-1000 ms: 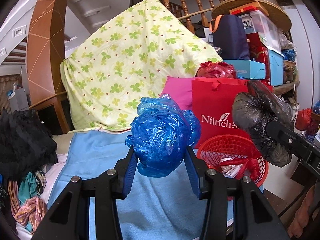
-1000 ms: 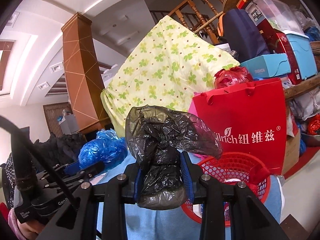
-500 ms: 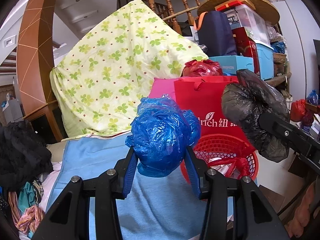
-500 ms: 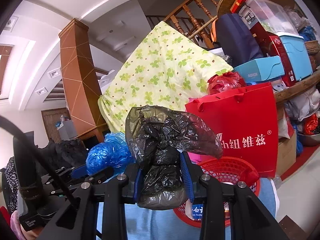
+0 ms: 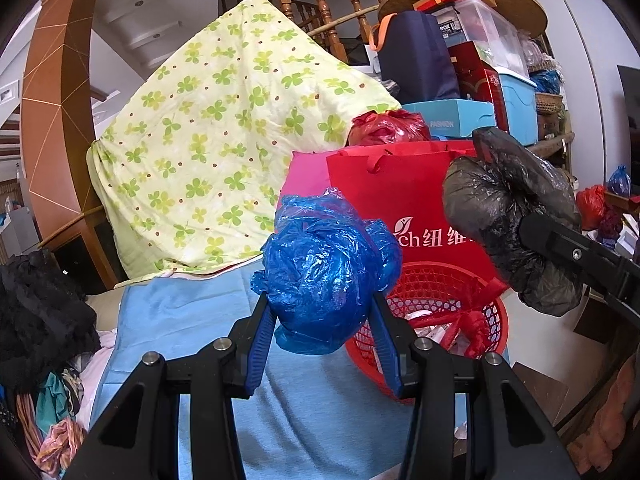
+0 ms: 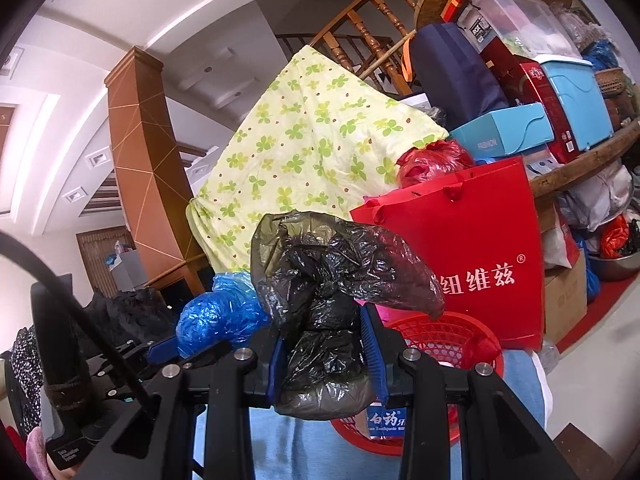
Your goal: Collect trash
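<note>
The left gripper (image 5: 323, 316) was held up and level above the light blue cloth (image 5: 192, 312), its blue-padded jaws pressed in against a crumpled blue plastic bag (image 5: 326, 268) that bulged out above and in front of them. Taking the red mesh basket (image 5: 440, 292) as the landmark, that blue bag hung just to the basket's left, overlapping its near rim in the left wrist view. The right gripper (image 6: 326, 354) was raised beside it and angled slightly upward, its jaws closed to a narrow gap on a wadded black plastic bag (image 6: 332, 288) whose loose flap spread out over the finger tips; this bag sat in front of the basket and above its left rim in the right wrist view, and up at the basket's right in the left wrist view. Behind the basket stood a red paper shopping bag (image 6: 472, 248) with white lettering, and behind that a yellow-green clover-print quilt (image 5: 224, 128) draped over something tall. A toothpaste box (image 6: 386, 420) lay inside the basket — only partly visible. Compared with a second ago, both grippers had drifted rightward toward the basket: the quilt and shopping bag slid left in each view, more of the bag's lettering came clear, and each grip on its bag looked unchanged.
</note>
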